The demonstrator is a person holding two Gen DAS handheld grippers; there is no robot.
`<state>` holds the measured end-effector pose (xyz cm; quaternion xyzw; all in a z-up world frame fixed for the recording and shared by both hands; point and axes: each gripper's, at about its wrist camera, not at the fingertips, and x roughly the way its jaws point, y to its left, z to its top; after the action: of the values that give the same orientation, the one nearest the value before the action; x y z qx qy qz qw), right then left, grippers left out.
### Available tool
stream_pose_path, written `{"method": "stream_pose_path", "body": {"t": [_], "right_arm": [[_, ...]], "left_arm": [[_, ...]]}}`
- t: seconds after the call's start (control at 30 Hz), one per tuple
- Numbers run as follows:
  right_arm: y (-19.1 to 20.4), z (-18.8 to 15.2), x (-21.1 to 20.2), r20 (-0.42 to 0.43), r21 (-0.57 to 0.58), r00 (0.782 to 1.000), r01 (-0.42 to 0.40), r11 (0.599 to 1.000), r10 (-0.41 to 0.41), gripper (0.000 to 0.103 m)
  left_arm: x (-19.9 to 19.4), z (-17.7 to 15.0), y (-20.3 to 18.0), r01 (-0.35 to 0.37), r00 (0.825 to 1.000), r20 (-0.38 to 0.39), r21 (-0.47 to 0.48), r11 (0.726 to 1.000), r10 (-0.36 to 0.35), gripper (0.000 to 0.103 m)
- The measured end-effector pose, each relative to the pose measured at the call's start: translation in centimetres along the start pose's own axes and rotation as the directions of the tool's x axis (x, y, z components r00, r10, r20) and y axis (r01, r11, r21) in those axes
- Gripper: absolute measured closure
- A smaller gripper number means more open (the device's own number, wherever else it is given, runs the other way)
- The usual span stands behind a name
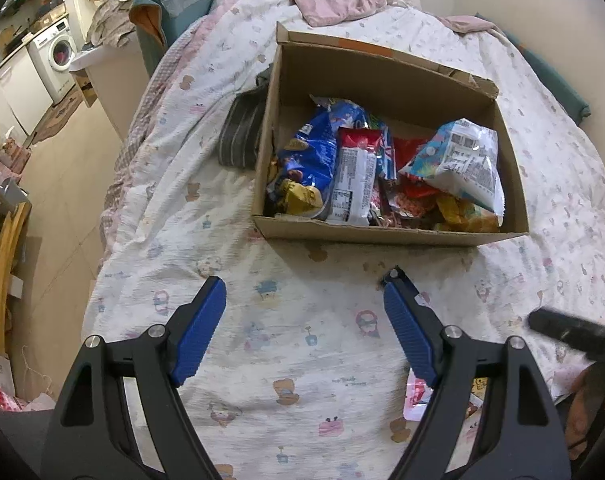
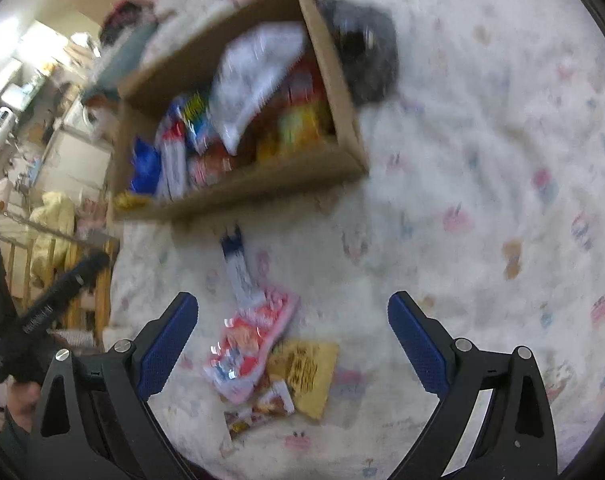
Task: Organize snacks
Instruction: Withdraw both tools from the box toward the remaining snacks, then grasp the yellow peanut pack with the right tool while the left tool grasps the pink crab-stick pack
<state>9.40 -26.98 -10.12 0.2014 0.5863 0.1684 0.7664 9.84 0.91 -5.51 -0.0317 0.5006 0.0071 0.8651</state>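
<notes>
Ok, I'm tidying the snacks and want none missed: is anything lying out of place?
Yes. A few packets lie loose on the bedspread, outside the cardboard box: a pink packet, a yellow packet and a small wrapper. The rest are in the box. Both grippers are open and empty.

Your left tool and right tool are black with ribbed blue pads. The bed cover is white, printed with small pastel bears and cartoon figures. The cardboard box is plain brown. On the cover you have a pink-and-white packet and a yellow packet.
</notes>
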Motion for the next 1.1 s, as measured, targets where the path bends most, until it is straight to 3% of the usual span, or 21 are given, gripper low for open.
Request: {"method": "stream_pose_path", "body": {"t": [0.1, 0.17, 0.27, 0.37, 0.43, 0.5, 0.53, 0.57, 0.63, 0.77, 0.87, 0.97, 1.1], "right_arm": [[0.2, -0.6, 2.2, -0.114, -0.018, 0.993, 0.034, 0.999, -0.036, 0.009], [-0.3, -1.1, 3.8, -0.209, 0.009, 0.978, 0.007, 1.0, -0.005, 0.039], [-1.4, -1.7, 5.2, -0.271, 0.056, 0.962, 0.015, 0.998, 0.001, 0.055], [-1.7, -2.1, 6.1, -0.313, 0.075, 0.949, -0.007, 0.997, 0.03, 0.06], [-1.6, -2.4, 6.8, -0.331, 0.063, 0.944, 0.009, 0.998, 0.013, 0.06], [-1.1, -2.7, 7.4, -0.34, 0.03, 0.94, 0.027, 0.999, -0.015, 0.068], [-0.8, -2.6, 7.4, -0.33, 0.007, 0.943, 0.037, 0.999, -0.033, 0.084], [-0.4, -2.5, 7.3, -0.322, -0.008, 0.946, 0.032, 0.999, -0.033, 0.093], [-0.1, -2.2, 6.2, -0.283, -0.022, 0.959, 0.006, 1.0, -0.012, 0.099], [0.5, -1.2, 3.0, -0.165, -0.048, 0.986, -0.043, 0.998, 0.035, 0.1], [0.8, -0.4, 0.8, -0.078, -0.076, 0.997, -0.017, 0.997, 0.011, 0.101], [0.0, 0.3, -1.2, 0.004, -0.074, 0.999, 0.04, 0.996, -0.04, 0.101], [-1.6, 0.9, -2.5, 0.065, 0.005, 0.996, 0.067, 0.998, -0.067, 0.101]], "left_arm": [[0.2, 0.1, -0.3, -0.002, 1.0, 0.001, 0.008, 1.0, 0.002, 0.024], [0.3, 0.1, -0.3, -0.005, 1.0, -0.002, 0.009, 1.0, 0.005, 0.024], [0.7, 0.0, 0.0, -0.004, 1.0, -0.017, 0.003, 1.0, 0.004, 0.024], [0.9, 0.0, 0.1, 0.001, 1.0, -0.03, -0.007, 1.0, -0.001, 0.024], [0.9, 0.0, -0.1, 0.006, 0.999, -0.032, -0.006, 1.0, -0.007, 0.024], [0.9, 0.0, -0.3, 0.007, 1.0, -0.029, 0.003, 1.0, -0.007, 0.024], [0.9, 0.0, -0.4, 0.006, 1.0, -0.028, 0.007, 1.0, -0.006, 0.024], [0.9, -0.1, -0.5, 0.006, 1.0, -0.029, 0.012, 1.0, -0.006, 0.024], [1.0, -0.2, -0.7, 0.009, 0.999, -0.039, 0.018, 1.0, -0.009, 0.024], [1.8, -0.7, -1.5, 0.012, 0.997, -0.076, 0.052, 0.999, -0.008, 0.024], [2.5, -1.3, -2.1, 0.017, 0.994, -0.105, 0.079, 0.997, -0.008, 0.024], [3.3, -2.0, -2.9, 0.023, 0.99, -0.143, 0.112, 0.993, -0.007, 0.024], [4.8, -3.3, -4.8, 0.094, 0.97, -0.236, 0.155, 0.983, -0.055, 0.024]]}}
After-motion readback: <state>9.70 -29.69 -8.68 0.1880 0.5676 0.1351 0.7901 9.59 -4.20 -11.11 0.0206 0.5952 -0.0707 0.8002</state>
